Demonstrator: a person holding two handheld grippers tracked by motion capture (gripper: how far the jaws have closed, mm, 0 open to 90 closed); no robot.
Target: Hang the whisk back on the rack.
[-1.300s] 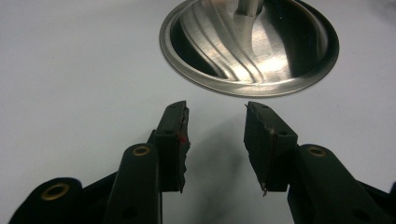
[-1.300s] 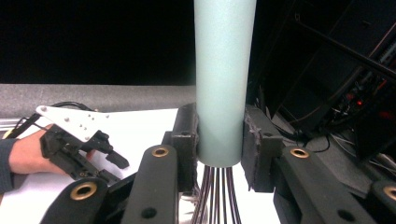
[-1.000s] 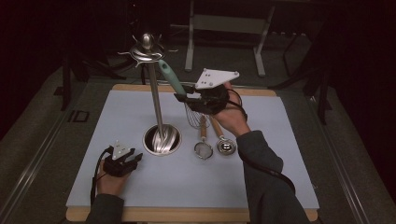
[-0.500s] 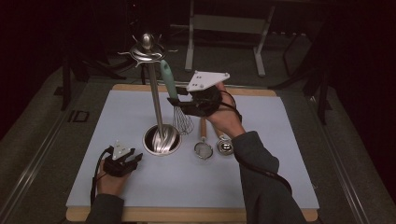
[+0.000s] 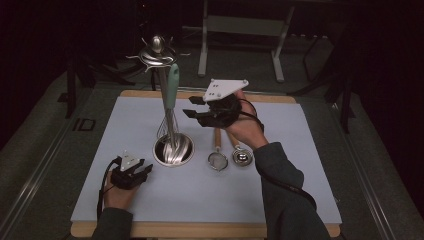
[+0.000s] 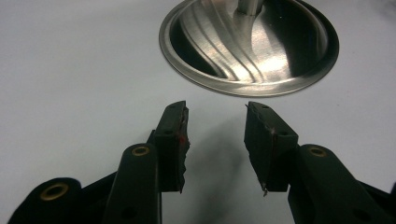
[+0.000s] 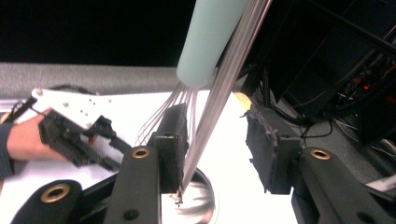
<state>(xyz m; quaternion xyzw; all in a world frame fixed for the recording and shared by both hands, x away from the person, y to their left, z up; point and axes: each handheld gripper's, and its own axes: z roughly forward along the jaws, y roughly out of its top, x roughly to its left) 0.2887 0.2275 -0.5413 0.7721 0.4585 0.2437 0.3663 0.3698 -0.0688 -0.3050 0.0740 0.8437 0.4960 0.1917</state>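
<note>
A steel utensil stand (image 5: 161, 65) rises from a round base (image 5: 173, 151) on the white mat. A whisk with a pale green handle (image 5: 172, 85) hangs from the stand's top, its wires along the pole. My right gripper (image 5: 189, 106) hovers just right of the whisk, and its jaws have just been opening. In the right gripper view the gripper (image 7: 215, 121) is open, with the green handle (image 7: 210, 37) and the wires close before one jaw and nothing pressed by the pads. My left gripper (image 5: 145, 170) rests on the mat left of the base, open and empty (image 6: 215, 109).
A small strainer (image 5: 218, 161) and a metal spoon (image 5: 242, 157), both with wooden handles, lie side by side right of the base under my right forearm. The white mat (image 5: 300, 150) covers a wooden board. Dark floor and frame legs lie beyond the table.
The whisk was tilted toward my right gripper, which held it. It now hangs straight along the pole, and the right jaws have let it go. The left hand has not moved.
</note>
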